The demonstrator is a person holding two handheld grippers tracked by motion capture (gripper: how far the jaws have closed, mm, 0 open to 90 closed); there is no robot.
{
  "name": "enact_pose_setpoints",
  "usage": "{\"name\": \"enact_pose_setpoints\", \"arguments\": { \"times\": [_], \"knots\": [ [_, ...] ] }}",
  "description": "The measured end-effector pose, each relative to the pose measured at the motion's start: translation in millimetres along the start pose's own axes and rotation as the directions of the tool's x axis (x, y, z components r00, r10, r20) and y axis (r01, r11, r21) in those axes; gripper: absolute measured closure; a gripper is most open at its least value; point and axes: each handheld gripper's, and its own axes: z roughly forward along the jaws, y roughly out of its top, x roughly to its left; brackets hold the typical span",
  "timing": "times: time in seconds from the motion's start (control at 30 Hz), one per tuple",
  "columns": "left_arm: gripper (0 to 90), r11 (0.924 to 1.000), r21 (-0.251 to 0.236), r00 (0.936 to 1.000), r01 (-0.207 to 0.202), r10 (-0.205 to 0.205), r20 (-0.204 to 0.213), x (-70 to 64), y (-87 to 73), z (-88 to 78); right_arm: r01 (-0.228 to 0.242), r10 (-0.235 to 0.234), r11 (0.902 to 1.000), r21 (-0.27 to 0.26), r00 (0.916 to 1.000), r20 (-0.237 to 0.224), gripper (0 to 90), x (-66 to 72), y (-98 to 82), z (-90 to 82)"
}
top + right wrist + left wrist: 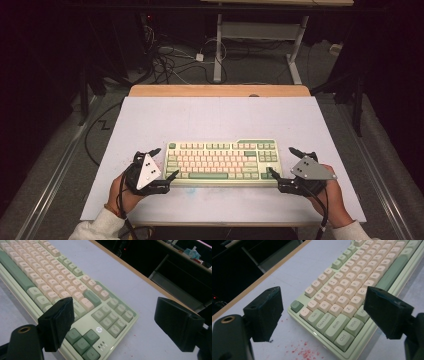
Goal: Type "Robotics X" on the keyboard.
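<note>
A green and cream keyboard (222,161) lies flat on the white table top (215,117), near its front edge. My left gripper (166,162) is open, its two black jaws set wide around the keyboard's left end (332,315) without touching it. At the other end, my right gripper (282,162) is open too, its jaws spread around the right end with the arrow keys (83,342). Nothing is held in either. A hand holds each gripper from below.
Red specks (305,352) mark the table by the keyboard's left corner. A wooden strip (220,90) edges the table's far side. Beyond it are cables (170,60) on the floor and the white legs of another table (218,50).
</note>
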Motion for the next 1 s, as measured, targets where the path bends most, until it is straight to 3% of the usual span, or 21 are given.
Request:
{"name": "enact_pose_setpoints", "arguments": {
  "times": [0.17,1.0],
  "knots": [
    [15.4,0.9999,-0.005,0.9999,0.012,-0.012,-0.010,1.8,-4.3,-3.8,-0.007,0.007,1.0000,0.004,0.9999,0.012,16.7,-4.1,-5.1,-3.8],
    [15.4,0.9965,0.056,0.9980,0.062,-0.062,-0.011,6.2,-31.6,-10.3,-0.050,0.047,0.9981,0.035,0.9966,0.068,16.5,-18.5,-33.3,-17.6]
  ]
}}
